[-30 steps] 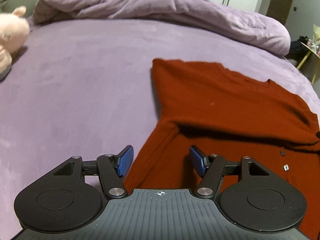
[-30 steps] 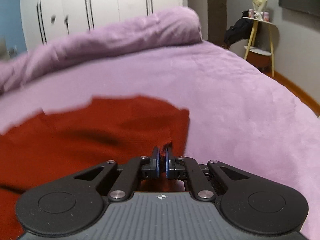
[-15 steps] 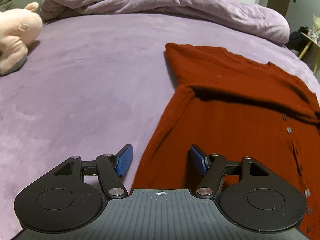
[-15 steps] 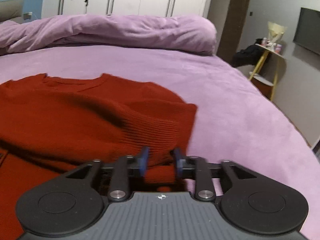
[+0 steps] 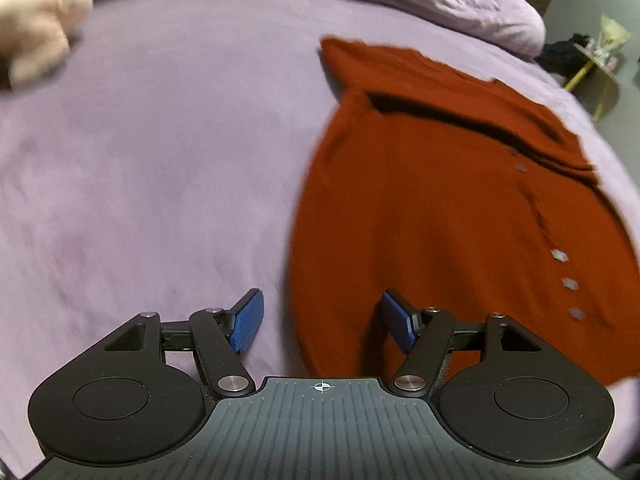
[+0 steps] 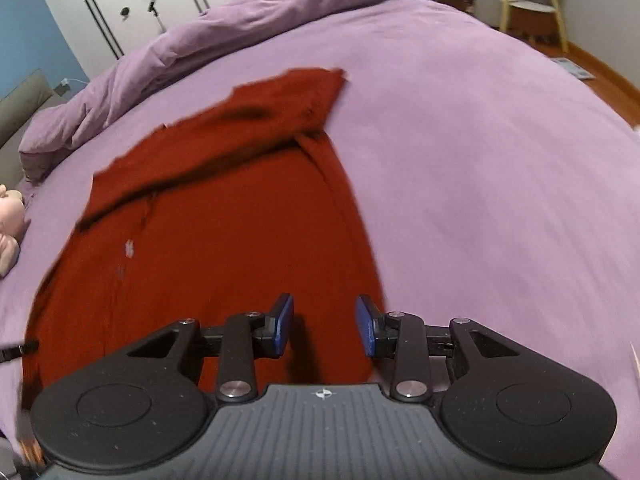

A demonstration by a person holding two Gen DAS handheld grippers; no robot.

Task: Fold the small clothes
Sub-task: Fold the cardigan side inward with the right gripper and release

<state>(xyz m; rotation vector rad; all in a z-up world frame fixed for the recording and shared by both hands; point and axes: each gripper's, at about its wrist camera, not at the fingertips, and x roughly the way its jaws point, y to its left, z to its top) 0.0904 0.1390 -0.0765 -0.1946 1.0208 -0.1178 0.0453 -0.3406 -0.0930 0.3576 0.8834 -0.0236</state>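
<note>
While both my grippers, left (image 5: 320, 320) and right (image 6: 324, 326), gape empty, rust-red knit cardigan (image 5: 440, 220) lies on lilac bedspread (image 5: 160, 160).

No words, brands, labels or numbers can be read in either view. The only sign is a small white crosshair mark, a circle crossed by two lines, printed at the middle of the far edge of the ribbed grey body of the left tongs (image 5: 322, 326) and likewise on the right tongs (image 6: 324, 324). The red cardigan (image 5: 440, 220) shows no readable tag.
</note>
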